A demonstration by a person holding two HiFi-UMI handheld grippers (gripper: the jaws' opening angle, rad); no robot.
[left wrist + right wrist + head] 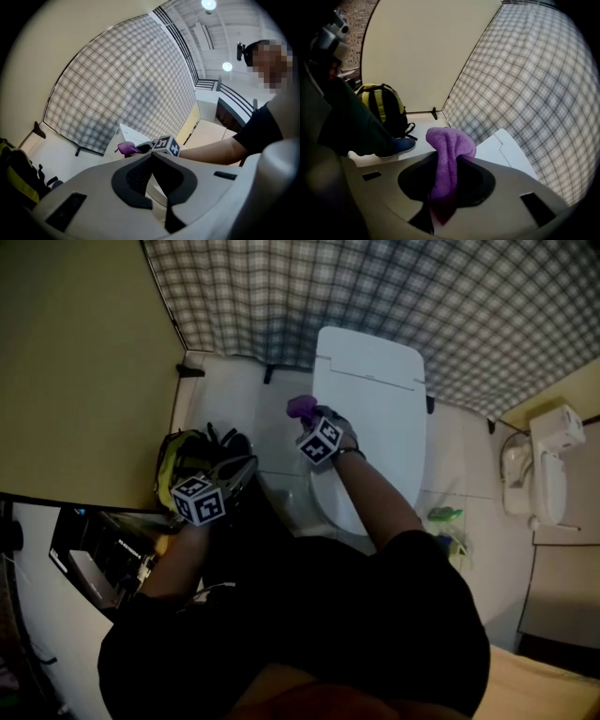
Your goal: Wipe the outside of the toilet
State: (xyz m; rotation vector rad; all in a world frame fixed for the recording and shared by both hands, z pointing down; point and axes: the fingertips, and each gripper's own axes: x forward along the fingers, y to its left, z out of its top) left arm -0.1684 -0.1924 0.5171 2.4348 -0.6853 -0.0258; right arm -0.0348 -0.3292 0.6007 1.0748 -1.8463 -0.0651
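The backpack (178,460) lies just left of the left gripper (242,468). Its jaws are closed together on nothing, and it is held low beside the toilet (375,409). To its right, the right gripper (312,422) is clamped on a purple cloth (446,154). The cloth bulges past the jaw tips at the lid's left edge. Whether the cloth touches the lid is unclear.
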